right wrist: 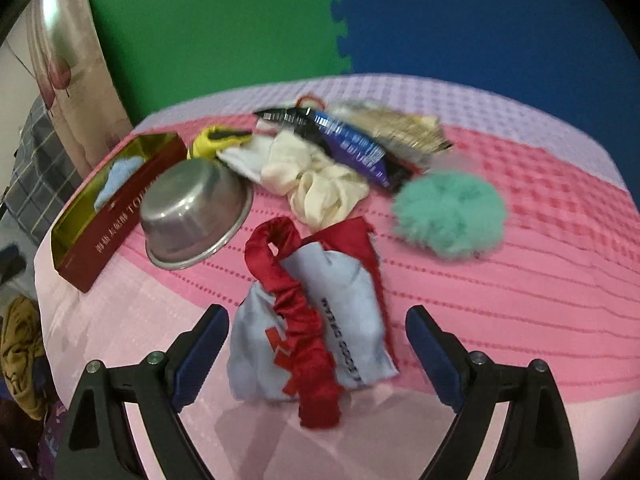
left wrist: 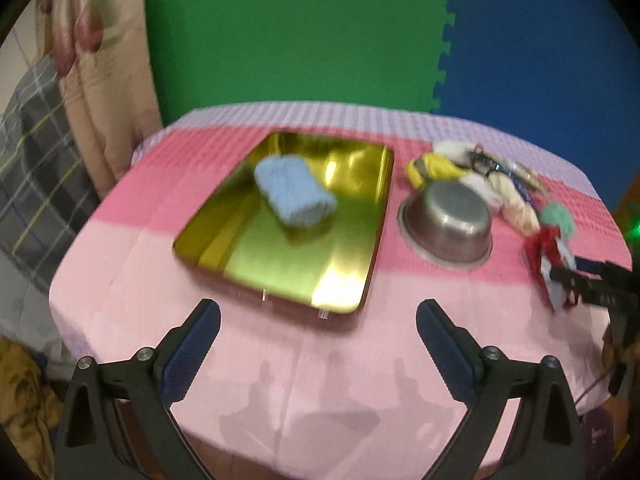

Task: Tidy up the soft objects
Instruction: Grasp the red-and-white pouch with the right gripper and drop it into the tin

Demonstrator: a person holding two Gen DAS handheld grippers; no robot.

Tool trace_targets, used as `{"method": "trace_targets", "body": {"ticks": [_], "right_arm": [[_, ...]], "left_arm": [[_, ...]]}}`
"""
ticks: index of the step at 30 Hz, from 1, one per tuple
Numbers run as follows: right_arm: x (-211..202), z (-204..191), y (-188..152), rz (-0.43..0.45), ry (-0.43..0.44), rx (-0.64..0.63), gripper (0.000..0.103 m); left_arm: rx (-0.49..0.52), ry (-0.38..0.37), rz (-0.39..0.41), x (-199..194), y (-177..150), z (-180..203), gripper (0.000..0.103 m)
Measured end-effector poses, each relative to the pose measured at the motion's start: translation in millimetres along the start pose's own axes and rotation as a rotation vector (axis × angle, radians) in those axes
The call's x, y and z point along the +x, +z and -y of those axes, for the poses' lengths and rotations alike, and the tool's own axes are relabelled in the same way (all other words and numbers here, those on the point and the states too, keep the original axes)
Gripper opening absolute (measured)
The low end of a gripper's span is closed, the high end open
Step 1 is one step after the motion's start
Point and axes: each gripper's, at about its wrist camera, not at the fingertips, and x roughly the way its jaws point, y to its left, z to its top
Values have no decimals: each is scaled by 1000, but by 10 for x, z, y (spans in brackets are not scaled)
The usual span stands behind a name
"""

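A gold tray (left wrist: pixel 248 256) lies on the pink cloth with a light blue fluffy cloth (left wrist: pixel 294 194) in it. My left gripper (left wrist: pixel 318 336) is open and empty, just in front of the tray. My right gripper (right wrist: pixel 316 344) is open, its fingers on either side of a grey and red drawstring pouch (right wrist: pixel 316 324) on the cloth. Further back lie a mint green pom-pom (right wrist: pixel 450 212), cream cloths (right wrist: pixel 320 184) and a yellow cloth (right wrist: pixel 210 142). The tray's red side (right wrist: pixel 108 236) and the blue cloth (right wrist: pixel 116 180) show at the left of the right wrist view.
An upturned steel bowl (left wrist: pixel 446 222) (right wrist: pixel 196 216) stands between the tray and the pile. Dark and gold plastic packets (right wrist: pixel 352 142) lie on the pile at the back. Green and blue foam mats form the wall. The table edge drops off at left, near a curtain.
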Motion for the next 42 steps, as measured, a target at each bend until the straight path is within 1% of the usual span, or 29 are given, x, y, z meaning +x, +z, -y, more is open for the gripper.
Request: {"method": "trace_targets", "body": {"ticks": [2,3,4,5,6,7,9,11,12,13,16,19,21,22,25,26,29,32,35,38,40,41,42], "right_arm": [[87,-17,10,-21,-24,-11,90],[120,-31,2,-30,-20,-14,66],[144,-46,-7,-42,-16,-15,35],[134,-82,-15,-35,-25,-25,34],[136,-110,-17,-35,-24,-35,24],[121,-156,-22,-41,-21,-47,20],[8,-260,-18,-13,-9,-57,18],[-146,-332,24,20,54,-52,18],[-266,-441,87,52,88,-61,18],[-335,-538,158,64,111,-70,18],[-440,-835,446,84,200,-83,18],[-370,-1218,791,82,281,-98,18],[-197,-1502,1041,60,330,-110,18],[-141,-1610,1105,54,333,-121,18],[255,-1988,1366,-9,346,-144,18],[324,-2048,1387,-18,343,-149,18],[686,-2332,1574,-60,310,-181,18],[910,-2433,1636,-98,289,-177,18],[1187,-2552,1670,-128,250,-186,18],[1338,-2633,1684,-136,209,-197,19],[1431,-2662,1691,-140,205,-189,24],[1444,-2658,1688,-138,194,-191,29],[1457,-2657,1690,-132,175,-195,31]], "left_arm": [[-9,6,-9,-8,-103,-29,97],[-9,16,-10,-12,-143,-35,97],[-10,33,-11,-11,-181,-49,97],[-14,41,-8,-11,-206,-52,97],[-21,47,-2,-17,-229,-59,97],[-33,50,5,-26,-251,-75,97],[-62,39,0,-28,-272,-102,97],[-81,40,8,-38,-255,-150,97],[-90,46,19,-60,-255,-168,97],[-97,57,36,-83,-251,-191,97],[-97,94,54,-108,-250,-227,97],[-100,102,37,-77,-235,-304,97],[-114,93,28,-61,-231,-353,97],[-121,92,22,-46,-232,-375,97],[-134,105,9,-25,-230,-418,97],[-139,106,10,-23,-227,-440,97],[-153,117,24,-29,-215,-490,97],[-155,136,30,-21,-201,-539,97],[-172,123,23,-7,-199,-590,97],[-183,119,17,8,-191,-624,97],[-186,116,13,23,-184,-648,97],[-188,114,11,28,-183,-652,97],[-188,112,9,30,-182,-653,97]]}}
